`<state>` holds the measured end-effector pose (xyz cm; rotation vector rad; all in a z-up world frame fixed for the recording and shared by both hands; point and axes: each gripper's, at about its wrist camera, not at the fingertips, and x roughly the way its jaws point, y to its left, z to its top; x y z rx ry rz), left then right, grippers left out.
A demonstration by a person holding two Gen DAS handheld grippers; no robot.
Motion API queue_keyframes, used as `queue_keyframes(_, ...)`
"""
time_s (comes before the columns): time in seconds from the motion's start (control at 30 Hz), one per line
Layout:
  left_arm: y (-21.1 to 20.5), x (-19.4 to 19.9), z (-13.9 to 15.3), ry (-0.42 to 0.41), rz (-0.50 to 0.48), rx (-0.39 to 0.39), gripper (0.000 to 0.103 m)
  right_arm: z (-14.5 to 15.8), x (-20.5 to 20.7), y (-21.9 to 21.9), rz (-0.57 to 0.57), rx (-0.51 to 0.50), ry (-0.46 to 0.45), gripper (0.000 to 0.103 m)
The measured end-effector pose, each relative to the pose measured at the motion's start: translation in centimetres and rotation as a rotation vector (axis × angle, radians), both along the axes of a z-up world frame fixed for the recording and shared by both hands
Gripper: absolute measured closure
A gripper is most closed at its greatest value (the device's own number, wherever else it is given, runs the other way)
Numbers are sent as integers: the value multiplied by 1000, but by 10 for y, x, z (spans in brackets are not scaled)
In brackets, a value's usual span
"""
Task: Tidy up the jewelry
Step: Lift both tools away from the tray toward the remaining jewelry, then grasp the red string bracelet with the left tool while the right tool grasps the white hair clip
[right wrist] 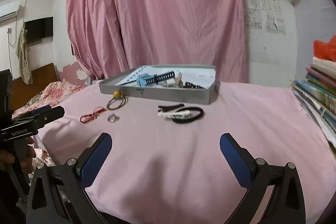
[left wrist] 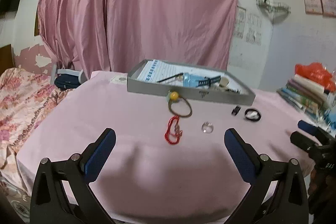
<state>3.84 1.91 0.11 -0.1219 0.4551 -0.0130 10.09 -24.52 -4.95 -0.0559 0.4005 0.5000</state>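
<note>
Both grippers, left gripper and right gripper, are hovering wide open and empty over the near edge of the pink-clothed table. Red beaded bracelet, clear ring and black band are lying loose before the shallow grey metal tray; judged next: closing on one piece

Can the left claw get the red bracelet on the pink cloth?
Probably yes. The left claw is open and empty, and the red bracelet lies just ahead of it on bare cloth, apart from the other pieces.
</note>
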Motion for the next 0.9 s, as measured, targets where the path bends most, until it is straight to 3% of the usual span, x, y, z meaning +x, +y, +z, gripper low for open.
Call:
queue_keyframes(0.27, 6, 25, -17, 141, -1, -4, 2, -10, 11, -3, -2, -13, 55, 0)
queue_keyframes(0.5, 11, 53, -21, 270, -20, 9, 2, -10, 36, 3, 84, -112, 153, 0)
queue_keyframes(0.6, 12, 64, -21, 299, -33, 30, 2, -3, 48, 6, 123, -158, 181, 0)
queue_keyframes(0.77, 10, 75, -19, 309, -66, 55, 3, 7, 70, 11, 206, -137, 251, 0)
queue_keyframes(0.87, 7, 77, -18, 311, -89, 66, 12, 9, 84, 18, 234, -150, 279, 0)
queue_keyframes(0.9, 5, 79, -19, 319, -95, 78, 19, 9, 88, 21, 244, -156, 286, 0)
